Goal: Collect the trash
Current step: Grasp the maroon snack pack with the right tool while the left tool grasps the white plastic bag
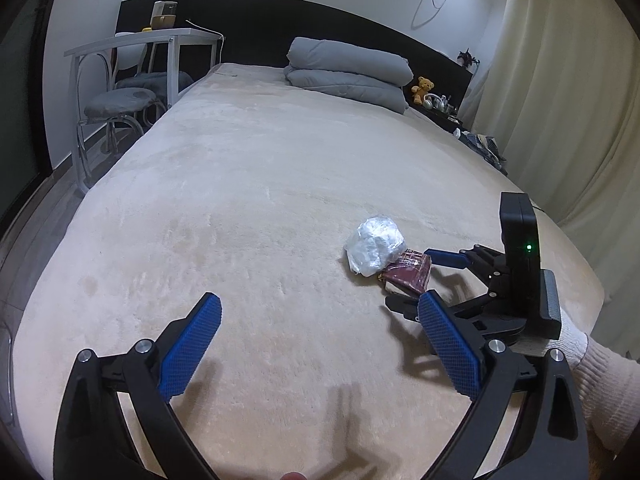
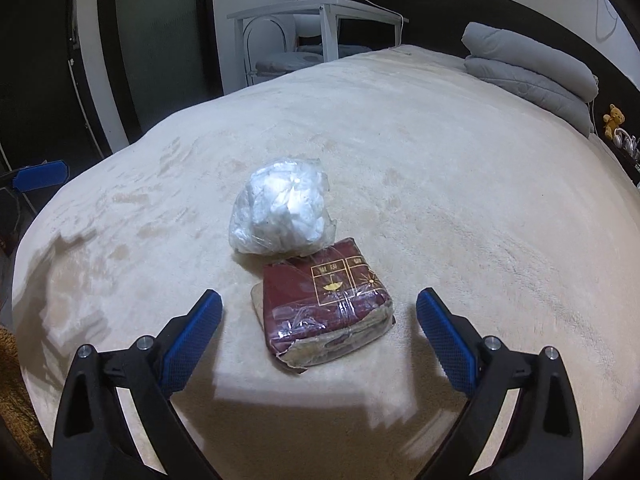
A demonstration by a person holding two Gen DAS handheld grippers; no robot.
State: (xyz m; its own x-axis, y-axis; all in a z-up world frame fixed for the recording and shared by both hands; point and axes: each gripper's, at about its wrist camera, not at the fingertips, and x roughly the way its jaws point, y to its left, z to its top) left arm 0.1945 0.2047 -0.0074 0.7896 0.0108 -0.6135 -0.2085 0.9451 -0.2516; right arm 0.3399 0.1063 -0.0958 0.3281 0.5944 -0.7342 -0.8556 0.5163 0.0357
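In the right wrist view the right tool point(image 2: 319, 306) hangs low over the cream plush bed cover point(image 2: 460, 184), its blue ribbed fingers point(image 2: 192, 340) spread wide and gripping nothing. Between and just ahead of the fingertips lies a flat maroon packet wrapped in clear film, printed with gold symbols and torn at its near corner point(image 2: 326, 306). Neither finger touches it. Just beyond it, touching its far edge, sits a crumpled ball of clear plastic bag with white stuffing inside point(image 2: 282, 212).

The left tool point(image 1: 320, 360) is likewise released, its fingers wide apart above bare cover, well to the left of both pieces of trash. From this side the right tool point(image 1: 432, 276) shows with the maroon packet point(image 1: 408, 274) between its fingers and the plastic ball point(image 1: 374, 248) beside it.

Farther up the bed, a folded grey quilt point(image 1: 348, 72) rests against the black headboard point(image 1: 256, 28). Left of the bed stand a white metal-framed worktop point(image 1: 160, 36) and grey-cushioned chairs point(image 1: 120, 104). A small yellow teddy bear point(image 1: 423, 87) sits by the headboard's right end among small items, perhaps cups, too tiny to tell. Cream curtains point(image 1: 568, 100) hang on the right.
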